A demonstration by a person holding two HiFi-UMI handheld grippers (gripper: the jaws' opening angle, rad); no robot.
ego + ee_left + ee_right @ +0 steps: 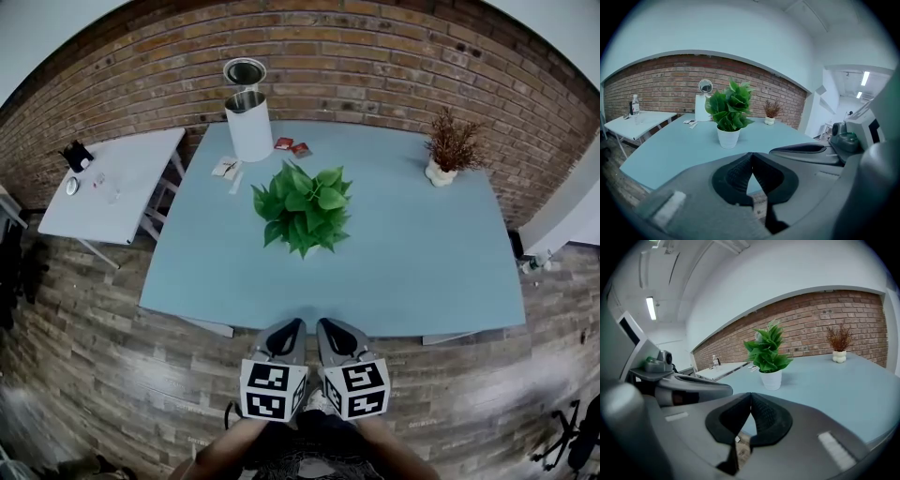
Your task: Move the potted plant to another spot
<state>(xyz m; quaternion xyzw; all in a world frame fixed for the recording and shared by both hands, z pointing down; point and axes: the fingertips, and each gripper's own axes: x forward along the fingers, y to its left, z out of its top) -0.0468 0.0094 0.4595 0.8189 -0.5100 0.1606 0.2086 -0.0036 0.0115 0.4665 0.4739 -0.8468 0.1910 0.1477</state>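
The blue worktop [422, 262] spreads ahead of both pairs of fingers, its near edge close by their tips. The potted plant [302, 208] stands upright near the worktop's middle, well ahead of the fingers and roughly centred between them, so either side of its white pot looks reachable. The left gripper [286, 336] and right gripper [336, 336] hang side by side, each with fingers pressed together on nothing. They would probably have to part before taking the pot.
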